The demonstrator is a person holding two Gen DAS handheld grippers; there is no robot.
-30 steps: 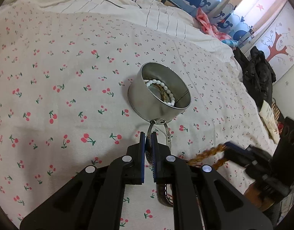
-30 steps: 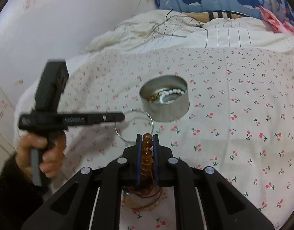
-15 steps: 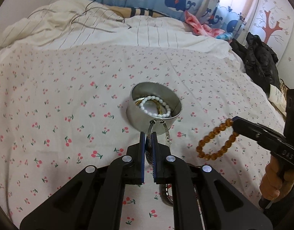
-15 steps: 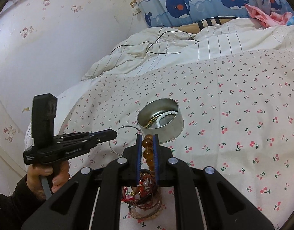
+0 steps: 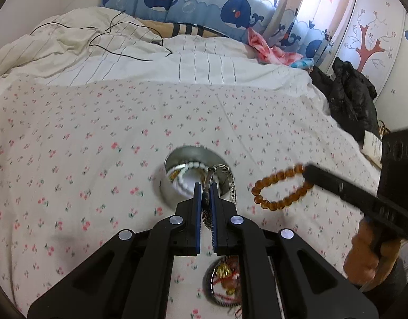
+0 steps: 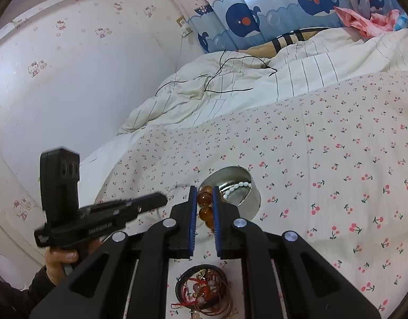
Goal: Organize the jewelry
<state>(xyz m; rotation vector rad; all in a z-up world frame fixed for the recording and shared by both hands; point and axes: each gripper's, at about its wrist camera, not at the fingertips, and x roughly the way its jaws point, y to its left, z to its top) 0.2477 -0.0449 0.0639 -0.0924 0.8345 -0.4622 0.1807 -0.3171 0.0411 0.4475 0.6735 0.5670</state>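
Note:
A round metal tin (image 5: 169, 183) sits on the cherry-print bedsheet and holds a white bead bracelet (image 5: 189, 166); it also shows in the right wrist view (image 6: 247, 199). My left gripper (image 5: 206, 188) is shut on a silver bangle (image 5: 231, 183), held above the tin's near rim. My right gripper (image 6: 204, 194) is shut on an amber bead bracelet (image 6: 206, 214), held above the sheet just short of the tin. In the left wrist view the amber bead bracelet (image 5: 279, 188) hangs from the right gripper (image 5: 309, 171).
A pile of loose jewelry (image 6: 202, 289) lies on the sheet below both grippers, and shows in the left wrist view (image 5: 225, 281). A striped duvet (image 5: 124, 53) with a black cable lies at the far end. Black clothing (image 5: 355, 101) is heaped at the bed's right.
Both grippers have lifted higher and tilted up with their bracelets still held. The tin now looks smaller and lower in both views.

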